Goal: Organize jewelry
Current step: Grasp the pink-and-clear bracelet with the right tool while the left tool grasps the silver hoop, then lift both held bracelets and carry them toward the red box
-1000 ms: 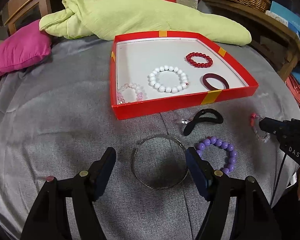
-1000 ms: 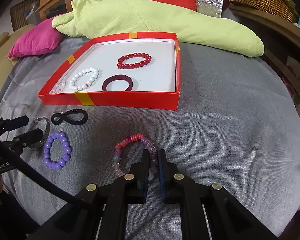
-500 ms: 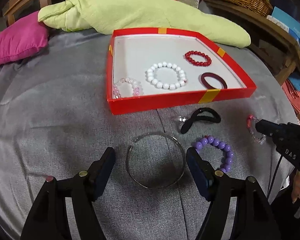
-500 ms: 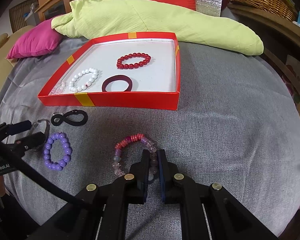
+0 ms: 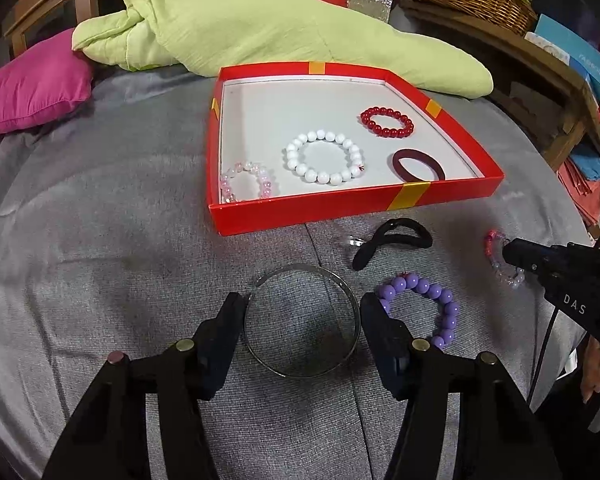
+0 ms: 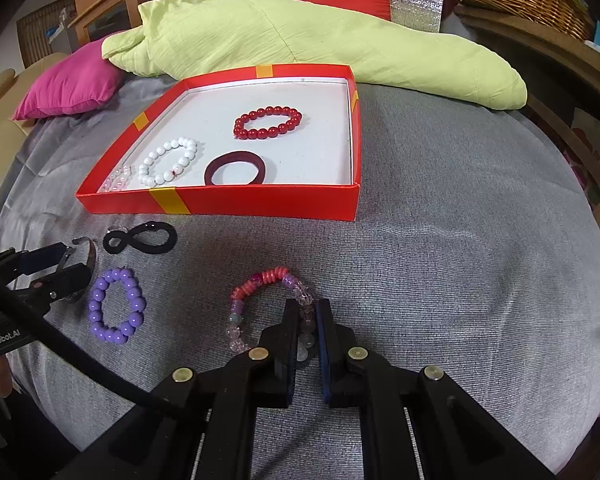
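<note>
Your left gripper [image 5: 303,310] is closing around the silver bangle [image 5: 302,322] lying on the grey cover [image 5: 100,260], its pads at the rim. Your right gripper [image 6: 308,316] is clamped on the mixed-bead bracelet [image 6: 260,280], near the red tray [image 6: 260,204].

Red box [image 5: 340,206] with yellow tape stripes and a white floor, sitting on grey cloth [image 5: 100,260]. Inside: a white bracelet [image 5: 324,156], a red one [image 5: 386,121], a pale pink one [image 5: 246,182], a maroon band [image 5: 418,165]. Outside: a silver bangle [image 5: 302,326], purple beads [image 5: 424,306], a black tie [image 5: 392,240], a pink-and-clear bracelet [image 6: 260,300]. Behind them, lime fabric [image 5: 260,32] and a magenta pillow [image 5: 32,88].
</note>
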`<state>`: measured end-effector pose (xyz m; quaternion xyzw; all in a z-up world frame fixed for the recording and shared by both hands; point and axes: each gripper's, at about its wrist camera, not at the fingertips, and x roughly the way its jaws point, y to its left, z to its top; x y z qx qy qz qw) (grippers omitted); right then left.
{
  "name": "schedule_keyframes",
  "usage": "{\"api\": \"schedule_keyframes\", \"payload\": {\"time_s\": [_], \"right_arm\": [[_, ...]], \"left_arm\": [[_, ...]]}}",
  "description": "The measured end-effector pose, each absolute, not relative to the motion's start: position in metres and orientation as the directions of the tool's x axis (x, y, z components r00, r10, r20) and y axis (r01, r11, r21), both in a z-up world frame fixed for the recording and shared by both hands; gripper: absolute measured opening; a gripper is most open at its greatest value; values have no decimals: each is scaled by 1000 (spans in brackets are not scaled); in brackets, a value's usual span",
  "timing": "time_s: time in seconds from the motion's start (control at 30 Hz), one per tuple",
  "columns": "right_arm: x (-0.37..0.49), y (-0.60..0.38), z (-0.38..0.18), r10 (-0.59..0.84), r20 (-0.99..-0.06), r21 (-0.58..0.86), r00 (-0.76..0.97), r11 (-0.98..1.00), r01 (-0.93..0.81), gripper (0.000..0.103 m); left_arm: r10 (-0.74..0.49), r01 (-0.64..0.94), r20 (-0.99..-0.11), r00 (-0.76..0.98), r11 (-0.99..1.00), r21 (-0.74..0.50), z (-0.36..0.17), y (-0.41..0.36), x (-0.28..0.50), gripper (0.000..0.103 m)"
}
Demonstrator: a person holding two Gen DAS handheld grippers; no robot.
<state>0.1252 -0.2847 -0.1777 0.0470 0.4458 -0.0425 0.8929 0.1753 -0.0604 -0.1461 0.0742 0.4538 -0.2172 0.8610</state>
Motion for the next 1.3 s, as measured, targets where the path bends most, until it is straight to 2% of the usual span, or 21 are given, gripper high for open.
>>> {"api": "schedule_keyframes", "payload": {"time_s": [0.8,1.3], "right_arm": [[124,-261,-160,96,-740,144,666,989,18,9],[121,-264,-151,118,-704,175,700,985,9,9]], "left_arm": [[-335,422,-778,532,901,-99,-126,-40,172,62],[-334,422,-773,539,902,-95,-121,-35,169,62]]}}
